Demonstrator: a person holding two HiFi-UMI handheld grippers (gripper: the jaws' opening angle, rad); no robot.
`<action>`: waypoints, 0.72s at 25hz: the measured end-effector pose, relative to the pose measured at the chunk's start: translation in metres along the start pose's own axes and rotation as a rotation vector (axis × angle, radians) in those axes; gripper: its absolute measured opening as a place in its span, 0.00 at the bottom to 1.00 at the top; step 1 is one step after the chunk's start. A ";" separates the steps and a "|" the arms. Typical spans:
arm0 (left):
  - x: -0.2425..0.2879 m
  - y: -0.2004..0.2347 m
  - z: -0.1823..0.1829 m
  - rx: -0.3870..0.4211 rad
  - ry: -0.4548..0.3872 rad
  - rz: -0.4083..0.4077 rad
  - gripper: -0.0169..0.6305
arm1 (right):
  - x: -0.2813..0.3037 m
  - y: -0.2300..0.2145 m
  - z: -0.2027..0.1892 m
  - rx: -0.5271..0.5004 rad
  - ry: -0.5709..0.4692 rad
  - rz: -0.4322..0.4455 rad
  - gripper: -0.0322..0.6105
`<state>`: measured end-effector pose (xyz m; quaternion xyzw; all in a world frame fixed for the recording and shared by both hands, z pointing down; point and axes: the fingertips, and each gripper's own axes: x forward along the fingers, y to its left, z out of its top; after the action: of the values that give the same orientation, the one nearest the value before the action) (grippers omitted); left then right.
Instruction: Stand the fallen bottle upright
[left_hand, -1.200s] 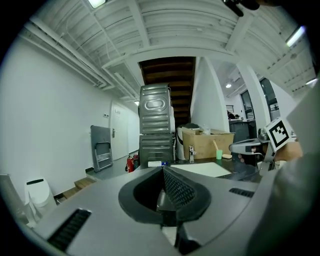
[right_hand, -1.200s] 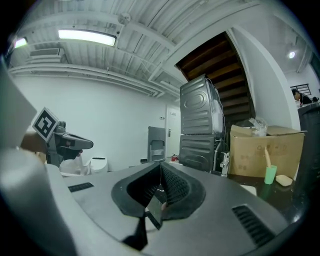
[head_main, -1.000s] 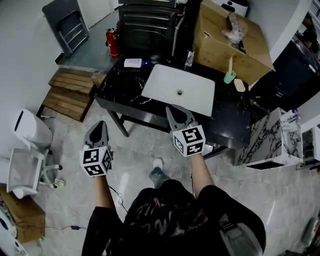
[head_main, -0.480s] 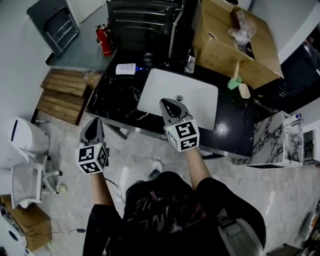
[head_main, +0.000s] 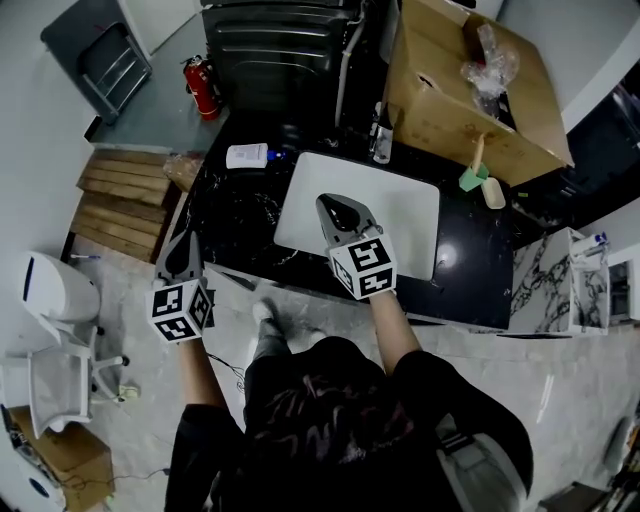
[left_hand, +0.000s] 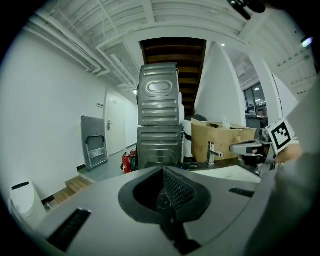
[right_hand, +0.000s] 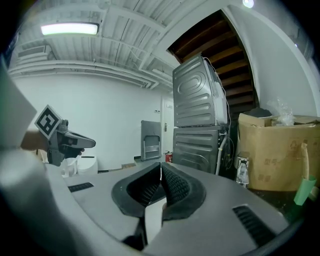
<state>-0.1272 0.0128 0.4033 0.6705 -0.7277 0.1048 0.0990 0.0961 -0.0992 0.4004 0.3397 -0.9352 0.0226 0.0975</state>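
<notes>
The fallen bottle (head_main: 247, 155), white with a blue cap, lies on its side at the far left of the black counter (head_main: 228, 205). My left gripper (head_main: 183, 240) hovers just off the counter's near left edge, well short of the bottle. Its pads meet with nothing between them (left_hand: 163, 170). Over the white sink basin (head_main: 405, 215) hangs my right gripper (head_main: 335, 203), to the right of the bottle, also shut and empty (right_hand: 160, 165). Neither gripper view shows the bottle clearly.
A faucet (head_main: 381, 135) stands behind the basin, with a big cardboard box (head_main: 450, 95) and green and beige utensils (head_main: 472, 178) at the right. Stacked metal machines (head_main: 280, 40), a red fire extinguisher (head_main: 200, 85), wooden steps (head_main: 120, 195) and a white chair (head_main: 50, 370) surround the counter.
Both grippers have moved forward toward the counter as the person stepped closer. The right one now hangs over the basin and the left has reached the counter's near edge.
</notes>
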 end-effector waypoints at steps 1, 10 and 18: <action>0.009 0.001 0.003 0.001 0.000 -0.008 0.05 | 0.005 -0.004 0.000 0.000 0.004 -0.010 0.08; 0.092 0.017 0.016 0.017 0.012 -0.090 0.05 | 0.058 -0.033 0.002 0.061 0.016 -0.057 0.08; 0.164 0.037 0.016 0.030 0.052 -0.159 0.05 | 0.114 -0.044 -0.007 0.066 0.060 -0.086 0.08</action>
<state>-0.1771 -0.1451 0.4342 0.7245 -0.6678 0.1253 0.1158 0.0404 -0.2042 0.4288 0.3817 -0.9151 0.0597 0.1152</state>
